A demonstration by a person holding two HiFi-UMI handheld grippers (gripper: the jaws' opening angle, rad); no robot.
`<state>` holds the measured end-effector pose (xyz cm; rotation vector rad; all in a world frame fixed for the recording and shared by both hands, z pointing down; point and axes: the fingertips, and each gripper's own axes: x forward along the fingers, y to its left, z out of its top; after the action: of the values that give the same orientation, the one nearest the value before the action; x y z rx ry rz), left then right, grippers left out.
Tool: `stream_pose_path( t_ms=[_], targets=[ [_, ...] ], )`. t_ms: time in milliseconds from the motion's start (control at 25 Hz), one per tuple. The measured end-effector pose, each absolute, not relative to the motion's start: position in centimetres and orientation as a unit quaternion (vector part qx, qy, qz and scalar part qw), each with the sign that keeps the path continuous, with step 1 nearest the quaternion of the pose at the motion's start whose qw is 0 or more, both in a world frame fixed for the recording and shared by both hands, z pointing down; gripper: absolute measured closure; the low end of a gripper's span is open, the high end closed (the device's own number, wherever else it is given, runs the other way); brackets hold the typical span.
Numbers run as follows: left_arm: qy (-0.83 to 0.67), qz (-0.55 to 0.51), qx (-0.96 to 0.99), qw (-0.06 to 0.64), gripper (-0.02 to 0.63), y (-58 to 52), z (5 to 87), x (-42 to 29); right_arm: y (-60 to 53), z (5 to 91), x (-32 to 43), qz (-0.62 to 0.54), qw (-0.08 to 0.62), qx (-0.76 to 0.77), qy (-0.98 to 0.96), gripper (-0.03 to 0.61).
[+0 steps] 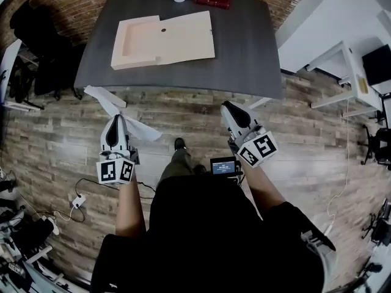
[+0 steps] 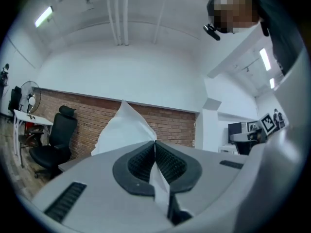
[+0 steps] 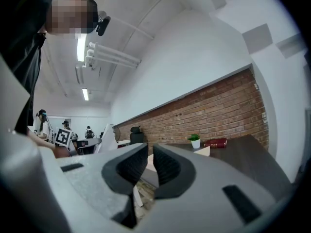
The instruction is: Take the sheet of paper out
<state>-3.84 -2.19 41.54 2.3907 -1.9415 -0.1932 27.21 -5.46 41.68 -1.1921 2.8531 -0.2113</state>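
head view: the sheet of paper (image 1: 145, 131) hangs over the floor, just off the surface (image 1: 244, 47) edge and well apart from the open cardboard folder (image 1: 162, 38). the left claw (image 1: 116, 121) holds it. the right claw (image 1: 231, 107) is near but not touching.

left gripper view: the claw is pressed together, pinching the sheet near one edge.

right gripper view: the claw is slightly spread and empty.

handling: the sheet is likely light, limp and easily torn. grip an edge margin and support the free end.
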Motion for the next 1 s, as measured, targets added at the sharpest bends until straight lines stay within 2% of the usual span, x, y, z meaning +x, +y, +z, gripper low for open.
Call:
stream_pose_path(
  t_ms=[400,800,1000],
  targets=[
    [-0.624,0.012,0.781,-0.014,0.617,7.6,42.7,1.7,3.3,45.1,29.9,-0.062,-0.006,-0.389,0.919,0.541],
    [-0.601,-0.004,0.798,0.027,0.617,10.1,46.0,-0.6,6.2,46.2,25.8,-0.063,-0.039,-0.411,0.909,0.541],
    [-0.577,-0.002,0.816,0.018,0.617,9.2,45.1,-2.1,6.4,46.0,24.1,-0.072,-0.041,-0.44,0.894,0.542]
  ],
)
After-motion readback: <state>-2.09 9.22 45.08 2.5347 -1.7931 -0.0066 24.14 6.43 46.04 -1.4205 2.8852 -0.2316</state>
